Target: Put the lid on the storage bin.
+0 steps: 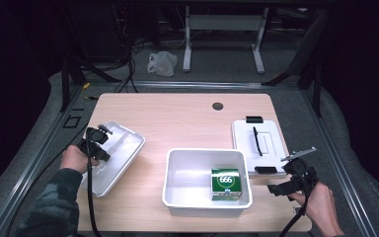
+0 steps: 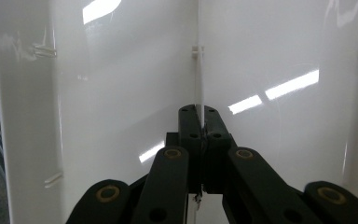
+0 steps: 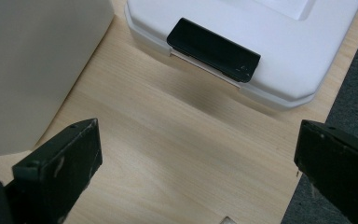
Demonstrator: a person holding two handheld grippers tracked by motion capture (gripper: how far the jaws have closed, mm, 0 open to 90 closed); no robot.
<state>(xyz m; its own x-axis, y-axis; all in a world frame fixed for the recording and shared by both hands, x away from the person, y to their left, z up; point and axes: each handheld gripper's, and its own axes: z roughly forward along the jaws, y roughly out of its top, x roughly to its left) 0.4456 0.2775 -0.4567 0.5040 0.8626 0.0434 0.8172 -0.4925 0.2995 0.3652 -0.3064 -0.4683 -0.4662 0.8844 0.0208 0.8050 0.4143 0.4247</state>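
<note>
My left gripper (image 1: 100, 141) is at the table's left, shut on the thin upright rib (image 2: 198, 70) of a shallow white tray (image 1: 122, 150). The tray is tilted, with its left side lifted off the table. In the left gripper view the glossy tray (image 2: 121, 84) stands right in front of the closed jaws of the left gripper (image 2: 198, 112). My right gripper (image 1: 283, 181) hovers open near the table's front right corner. In the right gripper view, the right gripper (image 3: 196, 140) has only bare wood between its jaws.
A white bin (image 1: 197, 157) sits front and centre with a green box (image 1: 225, 183) in its right end; its wall (image 3: 28, 70) is left of my right jaws. A white lid (image 1: 269, 140) with black latches (image 3: 213, 49) lies at the right.
</note>
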